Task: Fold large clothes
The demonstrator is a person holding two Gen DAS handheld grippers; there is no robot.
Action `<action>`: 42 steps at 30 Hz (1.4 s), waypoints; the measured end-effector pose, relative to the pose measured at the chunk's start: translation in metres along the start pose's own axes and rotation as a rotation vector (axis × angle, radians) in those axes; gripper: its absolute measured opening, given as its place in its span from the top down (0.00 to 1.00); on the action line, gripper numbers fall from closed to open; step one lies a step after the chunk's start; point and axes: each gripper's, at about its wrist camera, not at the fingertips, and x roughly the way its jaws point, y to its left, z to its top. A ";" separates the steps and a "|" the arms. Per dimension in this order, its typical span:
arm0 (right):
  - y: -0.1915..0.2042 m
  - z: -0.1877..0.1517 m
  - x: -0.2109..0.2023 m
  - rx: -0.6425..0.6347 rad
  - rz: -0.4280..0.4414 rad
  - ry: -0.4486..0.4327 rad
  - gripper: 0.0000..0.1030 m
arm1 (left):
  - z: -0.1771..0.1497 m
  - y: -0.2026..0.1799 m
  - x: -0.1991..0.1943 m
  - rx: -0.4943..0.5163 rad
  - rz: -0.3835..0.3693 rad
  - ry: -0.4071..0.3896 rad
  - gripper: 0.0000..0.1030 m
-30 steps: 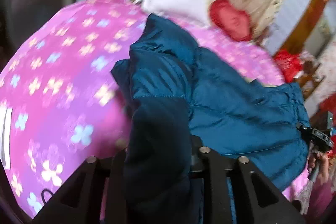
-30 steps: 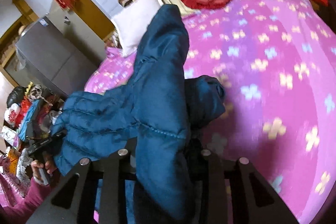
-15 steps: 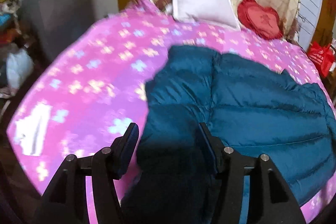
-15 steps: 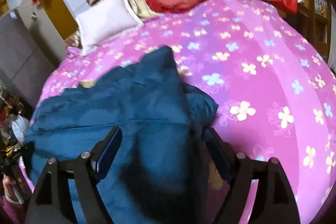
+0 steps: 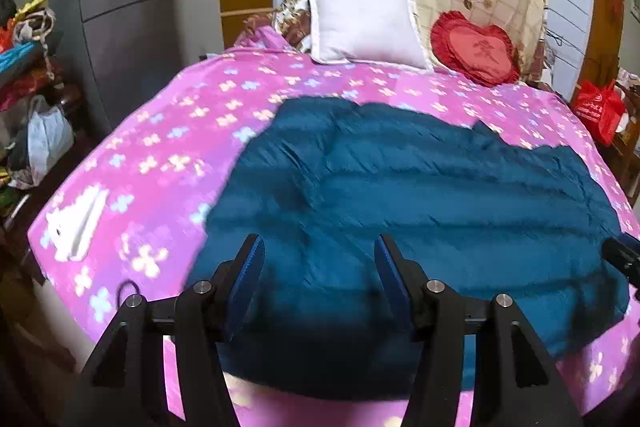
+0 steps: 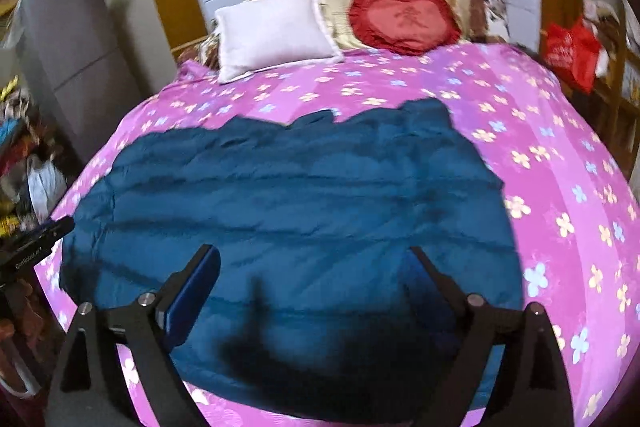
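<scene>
Left wrist view: a big blue puffy jacket [image 5: 420,195] lies spread flat on the near part of the pink flowery bed [image 5: 168,147]. Both the left hand-held gripper [image 5: 318,255] and the right hand-held gripper [image 6: 316,267] have just been opening above it, holding nothing. A white pillow [image 5: 364,25] and a red heart cushion [image 5: 476,47] sit at the far end.

The near edge of the blue jacket [image 5: 400,187] is hidden behind the left gripper [image 5: 318,279] and lost in dark shadow. In the right wrist view the whole bed [image 6: 560,147] is smeared by motion blur. Clutter [image 5: 32,99] at the left is too small to identify, and both gripper bodies are cut off below
</scene>
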 end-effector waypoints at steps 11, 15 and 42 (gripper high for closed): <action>0.045 -0.015 0.004 -0.061 -0.010 -0.015 0.07 | -0.019 -0.022 -0.004 0.035 0.017 -0.011 0.62; 0.042 -0.017 0.006 -0.049 -0.012 -0.013 0.07 | -0.021 -0.024 -0.004 0.039 0.023 -0.014 0.62; 0.037 -0.023 0.013 -0.022 -0.018 -0.008 0.03 | -0.025 -0.027 0.003 0.043 0.031 0.005 0.62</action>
